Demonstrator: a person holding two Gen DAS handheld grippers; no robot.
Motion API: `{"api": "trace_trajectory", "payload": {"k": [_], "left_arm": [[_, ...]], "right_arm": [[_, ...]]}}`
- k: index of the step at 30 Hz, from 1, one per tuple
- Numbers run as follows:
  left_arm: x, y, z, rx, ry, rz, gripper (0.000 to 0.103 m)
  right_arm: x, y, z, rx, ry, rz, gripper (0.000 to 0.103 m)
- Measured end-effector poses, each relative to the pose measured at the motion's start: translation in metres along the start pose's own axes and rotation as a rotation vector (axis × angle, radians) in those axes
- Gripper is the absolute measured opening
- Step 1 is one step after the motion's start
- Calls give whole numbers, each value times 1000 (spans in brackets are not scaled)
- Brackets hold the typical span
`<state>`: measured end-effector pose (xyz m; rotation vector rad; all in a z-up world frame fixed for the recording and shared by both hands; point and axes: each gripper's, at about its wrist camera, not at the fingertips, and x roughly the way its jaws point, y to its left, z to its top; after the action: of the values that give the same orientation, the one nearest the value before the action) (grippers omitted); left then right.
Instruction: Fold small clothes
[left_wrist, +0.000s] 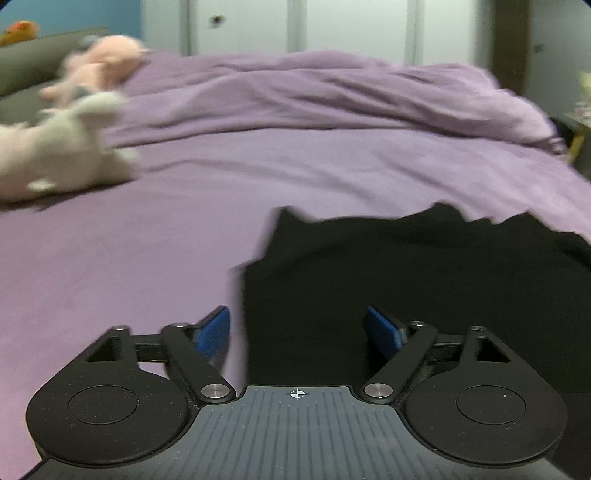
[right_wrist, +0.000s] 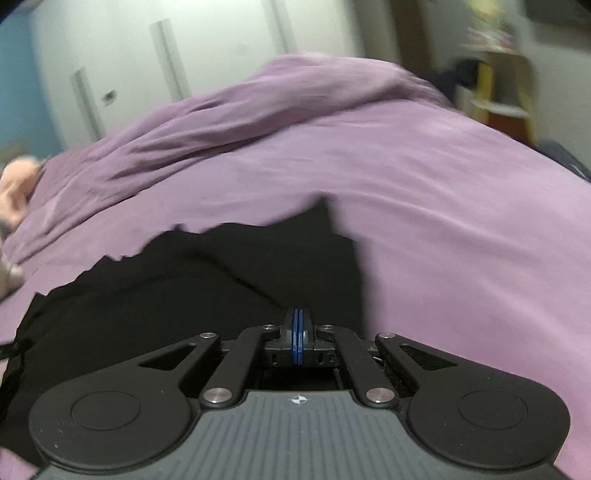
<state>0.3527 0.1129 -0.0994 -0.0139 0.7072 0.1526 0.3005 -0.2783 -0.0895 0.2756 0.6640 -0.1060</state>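
A black, soft cloth garment (left_wrist: 424, 280) lies crumpled on the purple bedspread (left_wrist: 129, 258), near the bed's front edge, its far hem ragged and uneven. The left gripper (left_wrist: 297, 334) hangs over the garment's left edge, jaws spread wide, its 2 blue ribbed pads (left_wrist: 213, 334) clear of the fabric: 1 pad over bare purple sheet, the other over the black cloth. Nothing held there.

Over on the right, the right gripper (right_wrist: 297, 341) has its jaws pressed fully together, blue pads (right_wrist: 303, 338) meeting face to face. It sits just above the garment (right_wrist: 184, 295) near the cloth's right edge, and whether any fabric is pinched between those pads, I cannot tell; the black cloth behind makes it hard to read.

Toward the bed's far left corner lie a cream plush toy (left_wrist: 62, 155) and a pink plush toy (left_wrist: 99, 66), well apart from the garment. A bunched purple duvet (left_wrist: 332, 96) runs along the far edge. White wardrobe doors (left_wrist: 332, 26) stand behind.
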Motion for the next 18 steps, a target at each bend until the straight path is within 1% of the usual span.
{"api": "trace_trajectory", "payload": {"k": [1, 2, 3, 4, 5, 6, 8, 9, 10, 11, 12, 13, 14, 15, 17, 18], "left_arm": [[-7, 5, -5, -14, 24, 25, 88], [-14, 13, -11, -39, 57, 29, 88], [-23, 24, -20, -93, 83, 8, 88], [-29, 33, -26, -142, 103, -23, 88], [-36, 41, -32, -195, 122, -73, 88], [-44, 49, -37, -242, 126, -134, 88], [-57, 59, -44, -307, 127, -233, 88], [-60, 64, -45, -347, 137, -292, 88], [-60, 68, -47, -388, 151, -339, 87], [-59, 71, -47, -433, 171, -368, 86], [-59, 73, -47, -477, 190, -382, 86], [-58, 75, -46, -500, 194, -397, 86], [-56, 76, -45, -520, 201, -422, 86], [-52, 78, -45, -541, 217, -451, 86], [-41, 80, -47, -598, 237, -461, 84], [-37, 80, -50, -622, 241, -463, 81]], "right_arm": [[-15, -9, -4, 10, 2, -69, 6], [-30, -19, -10, 28, 15, -128, 19], [-40, -27, -13, 59, 27, -146, 21], [-50, -38, -18, 114, 33, -99, 21], [-57, -49, -22, 185, 52, -20, 25], [-60, -56, -25, 245, 70, 42, 27], [-64, -65, -31, 367, 93, 158, 29], [-62, -66, -32, 399, 105, 192, 32], [-57, -65, -34, 422, 130, 221, 34], [-51, -64, -35, 446, 158, 230, 34], [-49, -64, -35, 472, 165, 234, 34], [-50, -66, -36, 508, 161, 250, 34], [-51, -70, -37, 557, 158, 276, 34], [-53, -73, -38, 592, 151, 284, 34], [-59, -81, -39, 630, 121, 262, 36], [-64, -85, -40, 641, 112, 257, 40]]}}
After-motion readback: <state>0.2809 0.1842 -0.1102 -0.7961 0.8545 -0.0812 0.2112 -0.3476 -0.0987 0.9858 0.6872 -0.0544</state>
